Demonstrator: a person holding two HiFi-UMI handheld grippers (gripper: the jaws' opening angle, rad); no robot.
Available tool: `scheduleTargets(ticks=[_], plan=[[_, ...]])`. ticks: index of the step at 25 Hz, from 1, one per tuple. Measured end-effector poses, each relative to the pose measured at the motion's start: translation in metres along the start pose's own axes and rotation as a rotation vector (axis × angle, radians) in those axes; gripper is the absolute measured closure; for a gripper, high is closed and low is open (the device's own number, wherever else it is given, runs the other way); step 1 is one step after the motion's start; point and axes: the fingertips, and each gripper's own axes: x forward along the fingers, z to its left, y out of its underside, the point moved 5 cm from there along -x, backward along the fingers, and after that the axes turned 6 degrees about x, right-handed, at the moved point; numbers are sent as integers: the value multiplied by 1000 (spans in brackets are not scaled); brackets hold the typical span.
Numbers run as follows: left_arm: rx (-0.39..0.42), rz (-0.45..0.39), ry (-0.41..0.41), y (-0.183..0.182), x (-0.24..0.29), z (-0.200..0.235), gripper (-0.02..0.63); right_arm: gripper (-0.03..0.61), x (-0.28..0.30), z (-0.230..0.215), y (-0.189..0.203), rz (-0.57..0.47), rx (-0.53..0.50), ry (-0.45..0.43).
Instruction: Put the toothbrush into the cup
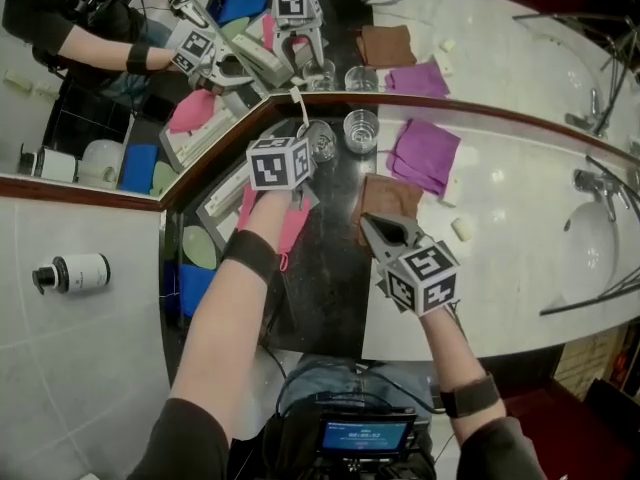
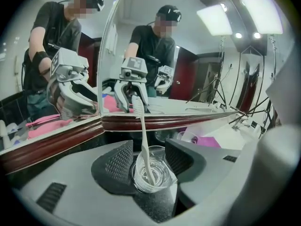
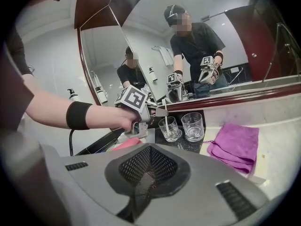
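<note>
A clear glass cup (image 1: 324, 138) stands on the dark counter strip by the mirror, and a white toothbrush (image 1: 300, 106) stands in it, head up, leaning toward the mirror. My left gripper (image 1: 310, 151) is open, its jaws on either side of the cup (image 2: 150, 177). The pads (image 2: 118, 161) are clear of the toothbrush (image 2: 143, 135). My right gripper (image 1: 370, 226) is shut and empty, over the near edge of a brown cloth (image 1: 392, 198). In the right gripper view its shut jaws (image 3: 146, 173) point at the cup (image 3: 169, 128) and the left gripper (image 3: 137, 108).
A second, empty glass (image 1: 361, 128) stands right of the cup. A purple cloth (image 1: 425, 153) lies beyond the brown one. A sink (image 1: 590, 243) with a tap is at far right. A pink item (image 1: 292, 226) lies under my left arm, and a white bottle (image 1: 75, 271) at far left.
</note>
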Motion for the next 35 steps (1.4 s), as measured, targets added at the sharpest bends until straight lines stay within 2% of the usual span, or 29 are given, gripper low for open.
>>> scheduleTargets(ticks=[7,10,13,15,22,29,35], plan=[[23,3,3,-8,18,6,411,561,2,-6,7,7,19,13],[25,11,6,-8,21,6,456,561,-2,-9,8,11,22,23],[26,16,-11,-7,22,9,559,561,-4,-11,8,11,26,26],[24,11,-16,-8,21,10,588,561,-4,-10,6,9,26,22],[37,-7,5,-13,20,6,594,561,-10,-14,10,6,31,31],[30,-38,-37,-29,2,6,595,561,-18,-12,7,2,26,32],[56,-115,-39,-60,-25,-5,595,561,-34,-6,-1,-5,5,24]])
